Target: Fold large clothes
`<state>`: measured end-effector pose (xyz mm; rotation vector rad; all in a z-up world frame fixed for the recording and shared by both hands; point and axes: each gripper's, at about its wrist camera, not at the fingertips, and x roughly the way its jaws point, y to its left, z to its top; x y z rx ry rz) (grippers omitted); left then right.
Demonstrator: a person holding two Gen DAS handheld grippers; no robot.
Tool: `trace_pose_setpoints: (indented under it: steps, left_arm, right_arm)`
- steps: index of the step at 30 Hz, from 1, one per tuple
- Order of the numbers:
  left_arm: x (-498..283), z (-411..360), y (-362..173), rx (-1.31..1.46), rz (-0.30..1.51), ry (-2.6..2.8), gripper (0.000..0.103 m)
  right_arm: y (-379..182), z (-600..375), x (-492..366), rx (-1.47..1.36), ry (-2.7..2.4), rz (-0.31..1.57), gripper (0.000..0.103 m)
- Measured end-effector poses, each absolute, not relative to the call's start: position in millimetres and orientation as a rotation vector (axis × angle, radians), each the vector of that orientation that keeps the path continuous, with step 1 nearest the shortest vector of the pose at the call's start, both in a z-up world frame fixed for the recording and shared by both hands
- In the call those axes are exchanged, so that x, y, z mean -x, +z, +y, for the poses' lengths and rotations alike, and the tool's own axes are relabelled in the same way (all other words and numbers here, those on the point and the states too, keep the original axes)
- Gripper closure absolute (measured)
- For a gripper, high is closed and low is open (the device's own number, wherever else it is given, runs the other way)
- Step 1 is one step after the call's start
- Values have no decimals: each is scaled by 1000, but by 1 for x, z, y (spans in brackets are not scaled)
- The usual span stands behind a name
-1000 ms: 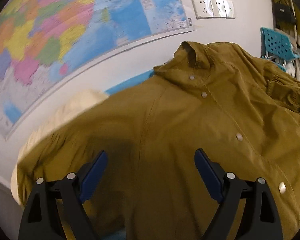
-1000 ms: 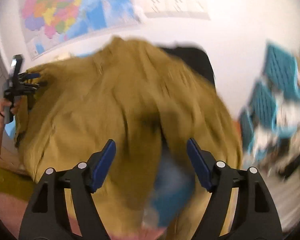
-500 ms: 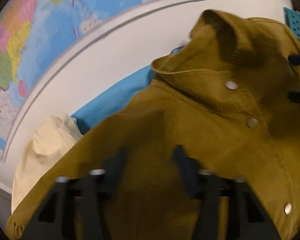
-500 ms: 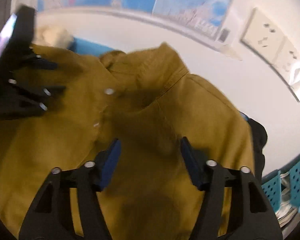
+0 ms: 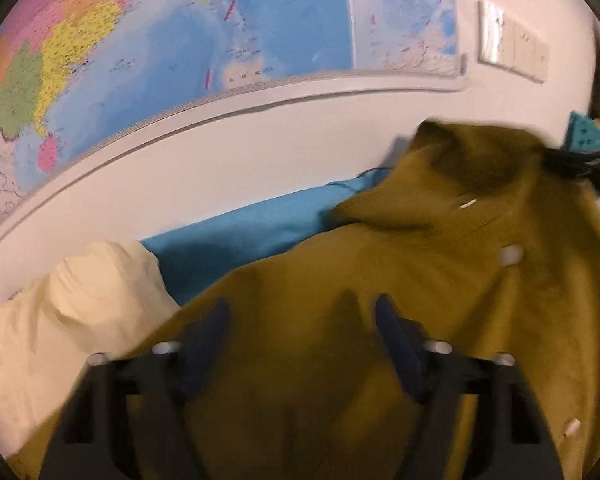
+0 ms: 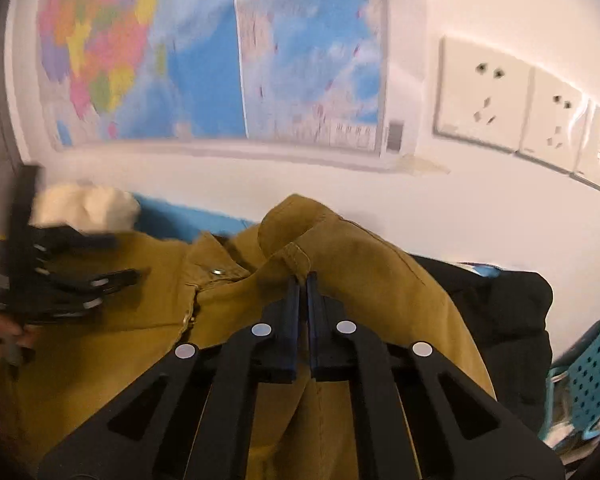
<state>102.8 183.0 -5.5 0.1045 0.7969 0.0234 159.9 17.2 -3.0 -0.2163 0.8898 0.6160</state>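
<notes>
Step in hand, as I judge it: take the jacket (image 6: 380,264) at both shoulders near the collar (image 6: 296,220) for the first fold. To do it well, grip only the top layer at matching points on either side of the collar, keep the snap line (image 5: 510,255) straight between the two holds, and lift evenly so the cloth does not twist.

Right gripper (image 6: 303,280): jaws have just been closing and now stand together, pinching a ridge of jacket cloth just below the collar.

Left gripper (image 5: 300,312): jaws have just been opening, now apart, nothing clamped; jacket lies under and between them on the blue cover (image 5: 240,236), collar ahead to the right.
</notes>
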Motion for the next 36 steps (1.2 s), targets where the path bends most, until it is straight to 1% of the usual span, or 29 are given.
trace_pose_setpoints:
  steps: [2, 3, 4, 5, 6, 8, 9, 10, 11, 12, 13, 15, 16, 17, 19, 20, 21, 22, 25, 27, 28, 31, 32, 33, 34, 36]
  left_arm:
    - [-98, 174, -15, -182, 823, -8, 29]
    - [-102, 161, -28, -262, 844, 26, 30]
    - [-106, 156, -39, -325, 867, 49, 40]
    - [-110, 152, -46, -366, 877, 78, 65]
    - [-119, 150, -56, -407, 891, 131, 75]
    - [-132, 156, -59, -388, 899, 189, 94]
    - [-138, 164, -56, -358, 876, 261, 98]
    - [-141, 173, -53, -323, 865, 305, 99]
    - [-144, 183, -49, -263, 861, 322, 99]
    - [-144, 195, -44, -193, 854, 312, 98]
    - [-143, 200, -41, -181, 848, 309, 98]
    - [-136, 205, -36, -191, 823, 319, 98]
    - [-130, 206, -32, -180, 809, 309, 86]
    - [-123, 206, -28, -168, 795, 290, 67]
    - [-108, 204, -20, -165, 761, 263, 52]
    - [-98, 200, -16, -163, 743, 235, 51]
    - [-85, 192, -13, -166, 738, 194, 48]
    - [-78, 187, -11, -174, 737, 171, 43]
    - [-49, 155, -9, -187, 734, 73, 37]
    - [-38, 128, -15, -203, 746, 22, 36]
    - [-32, 119, -17, -213, 747, -3, 36]
    - [-22, 91, -25, -250, 754, -48, 34]
    - [-21, 83, -28, -260, 760, -71, 34]
    - [-20, 77, -30, -263, 764, -84, 34]
    - [-16, 72, -30, -265, 766, -88, 33]
    - [-17, 62, -34, -265, 773, -101, 32]
  right_arm:
    - [-10, 25, -163, 193, 618, 904, 100]
    - [-14, 26, -167, 184, 615, 905, 100]
    - [-19, 29, -167, 209, 605, 901, 99]
    - [-32, 35, -168, 268, 590, 931, 99]
    - [-35, 42, -170, 296, 581, 954, 96]
    - [-35, 42, -165, 288, 583, 974, 92]
    - [-28, 33, -162, 253, 596, 971, 85]
    - [-20, 24, -158, 220, 606, 957, 75]
    - [-8, 10, -153, 212, 590, 925, 67]
    - [1, -5, -148, 216, 565, 901, 53]
    - [7, -19, -145, 206, 551, 893, 49]
    - [22, -65, -137, 131, 538, 918, 48]
    - [27, -87, -133, 95, 521, 929, 43]
    - [33, -115, -124, 49, 502, 938, 40]
    - [40, -172, -101, 21, 430, 954, 29]
    - [40, -193, -92, 17, 384, 963, 24]
    - [37, -219, -77, 0, 343, 986, 17]
    - [31, -244, -62, -30, 323, 1024, 14]
    - [11, -295, -20, -82, 246, 1118, 12]
    - [2, -309, 5, -134, 264, 1169, 11]
    - [-4, -303, 12, -141, 277, 1187, 7]
    - [-15, -308, 43, -119, 304, 1227, 6]
    - [-18, -309, 51, -117, 307, 1236, 7]
    - [-20, -313, 56, -153, 348, 1238, 26]
    - [-20, -316, 57, -182, 385, 1243, 66]
    - [-13, -316, 56, -163, 360, 1218, 86]
